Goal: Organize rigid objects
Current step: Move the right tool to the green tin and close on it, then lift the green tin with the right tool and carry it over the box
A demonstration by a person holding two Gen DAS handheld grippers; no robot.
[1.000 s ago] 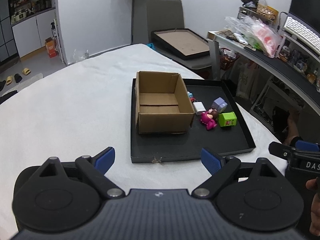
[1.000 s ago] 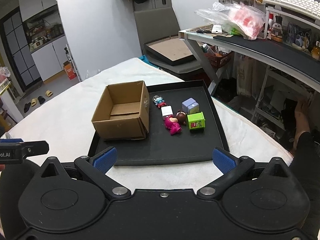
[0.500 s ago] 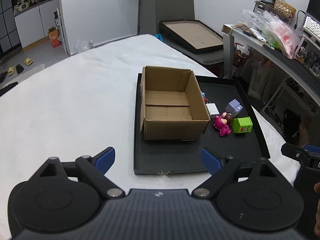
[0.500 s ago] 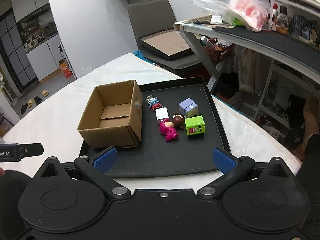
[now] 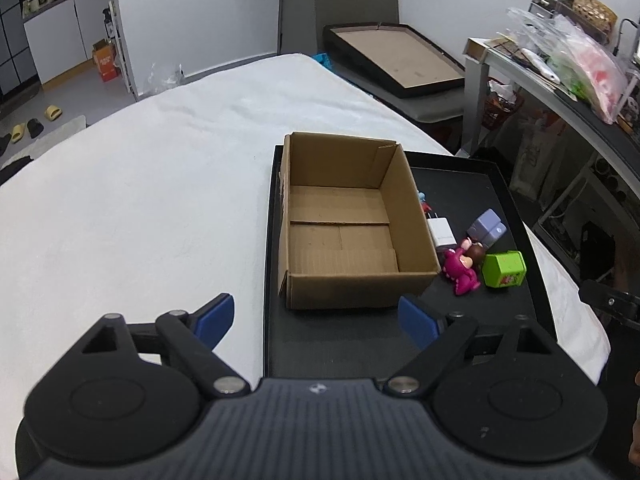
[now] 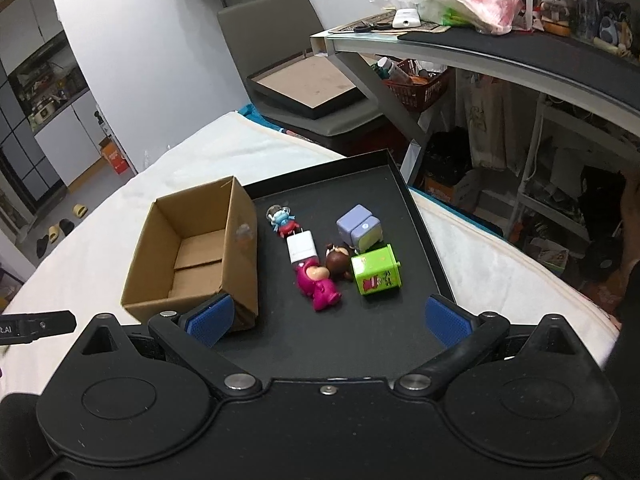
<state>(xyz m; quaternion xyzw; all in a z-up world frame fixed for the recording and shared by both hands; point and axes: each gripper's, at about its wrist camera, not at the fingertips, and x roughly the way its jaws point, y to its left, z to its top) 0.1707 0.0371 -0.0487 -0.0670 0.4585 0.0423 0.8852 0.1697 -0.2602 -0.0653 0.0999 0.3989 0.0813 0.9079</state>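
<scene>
An open, empty cardboard box (image 5: 348,224) (image 6: 192,248) stands on the left part of a black tray (image 5: 472,336) (image 6: 360,344). To its right lie a pink figurine (image 6: 318,286) (image 5: 460,270), a brown figurine (image 6: 338,260), a green cube (image 6: 378,276) (image 5: 503,269), a lilac cube (image 6: 360,226) (image 5: 487,227), a white charger (image 6: 301,247) (image 5: 440,232) and a small blue-red figurine (image 6: 282,220). My left gripper (image 5: 316,320) is open and empty before the box's near wall. My right gripper (image 6: 328,316) is open and empty over the tray's near part, short of the toys.
The tray rests on a white cloth-covered table (image 5: 140,200). A grey chair with a framed board (image 5: 396,56) stands beyond the table. A cluttered desk (image 6: 520,48) with bags runs along the right, close to the tray's right side.
Both grippers have moved forward toward the tray; the box and toys appear larger and nearer. Both stay open and empty.
</scene>
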